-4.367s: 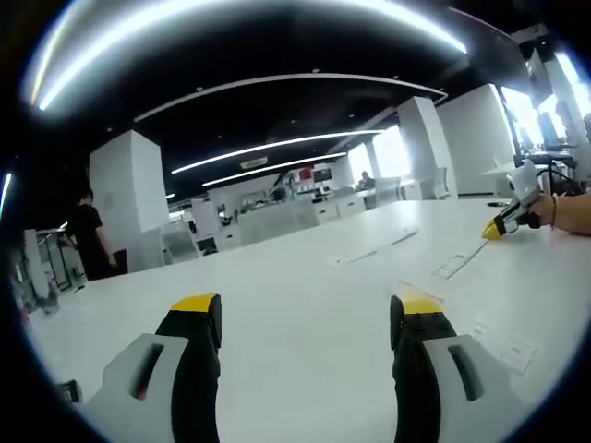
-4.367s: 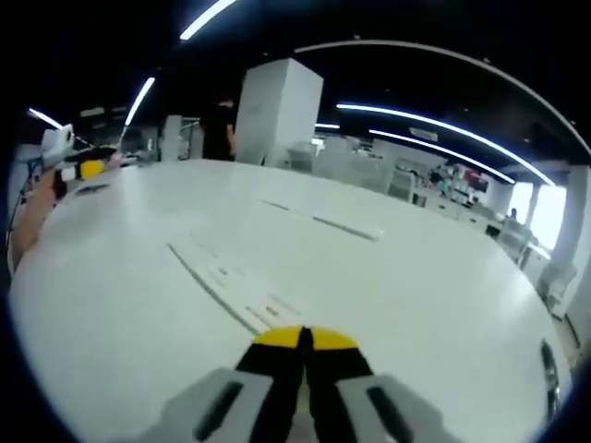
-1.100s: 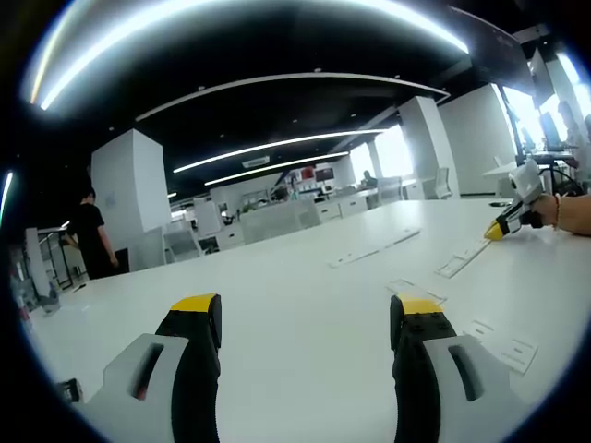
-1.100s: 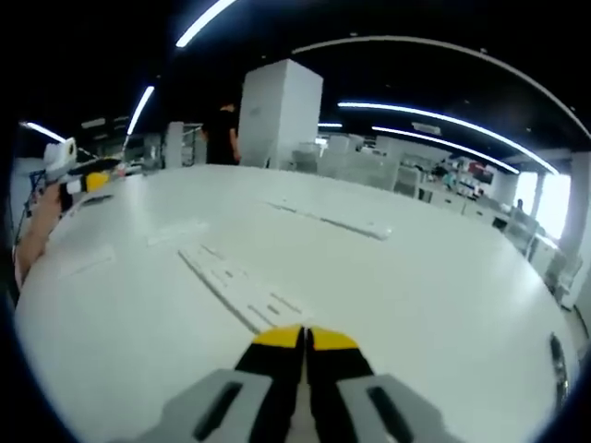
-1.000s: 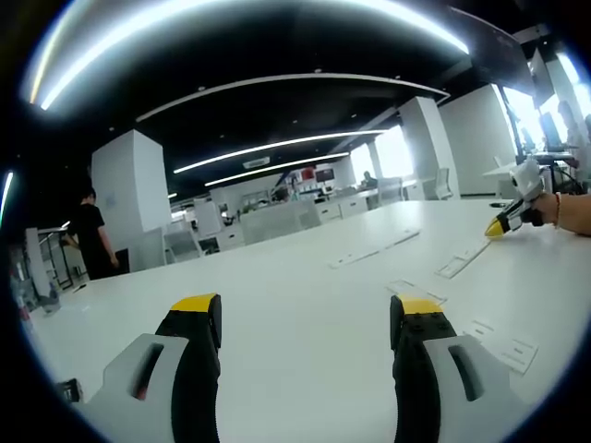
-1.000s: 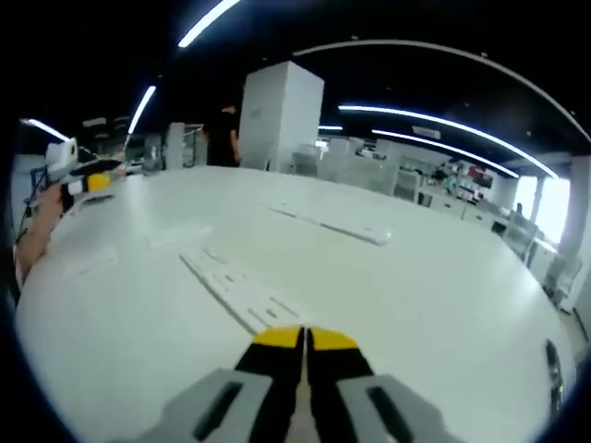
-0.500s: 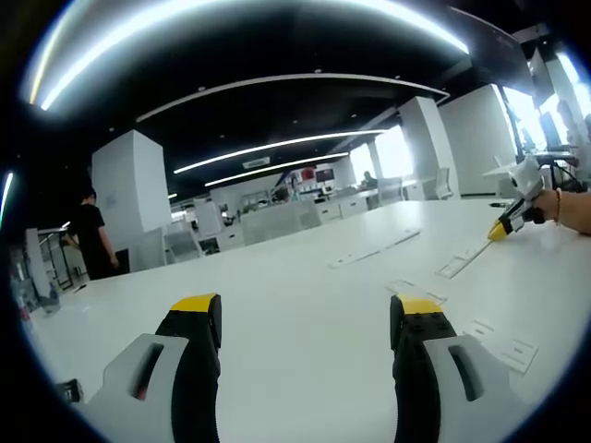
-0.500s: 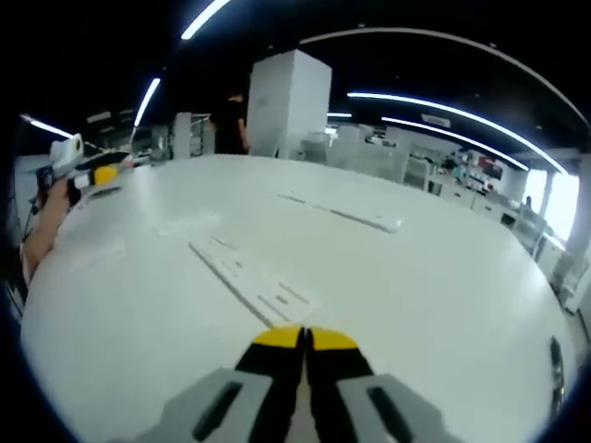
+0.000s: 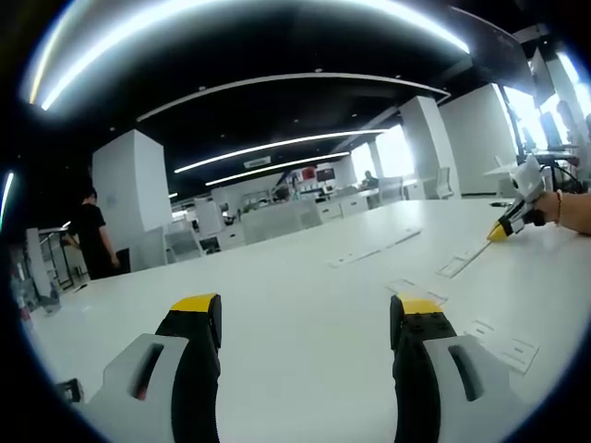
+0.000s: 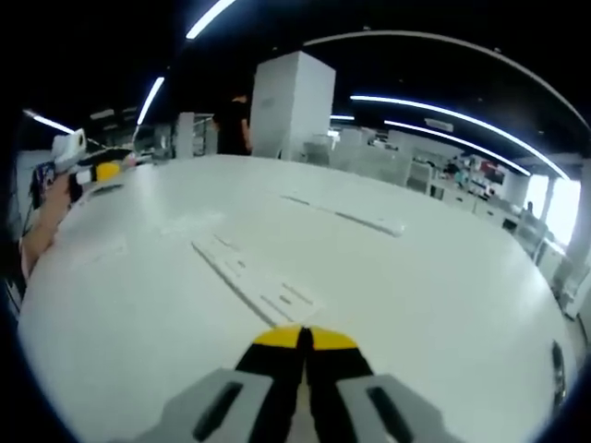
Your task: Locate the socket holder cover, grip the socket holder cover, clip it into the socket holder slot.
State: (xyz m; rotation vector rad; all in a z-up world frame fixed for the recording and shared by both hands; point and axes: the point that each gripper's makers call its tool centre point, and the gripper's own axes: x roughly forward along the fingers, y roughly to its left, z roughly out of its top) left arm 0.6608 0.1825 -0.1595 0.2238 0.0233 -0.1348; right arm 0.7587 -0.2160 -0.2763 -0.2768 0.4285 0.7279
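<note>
My left gripper (image 9: 307, 309) is open and rests low over the white table (image 9: 295, 277), with nothing between its jaws. My right gripper (image 10: 297, 339) is shut, its yellow tips pressed together, and no object shows between them. Just beyond its tips lies a long white slotted strip (image 10: 254, 277), the socket holder, flat on the table. In the left gripper view the same strip (image 9: 459, 263) lies at the right, with the right gripper (image 9: 512, 221) just above its far end in a hand. Small flat white pieces (image 9: 413, 291) lie near the left gripper's right jaw.
A second long white strip (image 10: 351, 220) lies farther out on the table. Flat white plates (image 10: 194, 221) lie left of the socket holder, toward the left gripper (image 10: 92, 173). A person in black (image 9: 88, 235) stands by a white pillar beyond the table's edge.
The right gripper view has lifted and drawn back a little, so the slotted strip now sits slightly farther from the shut tips. The left gripper view is unchanged.
</note>
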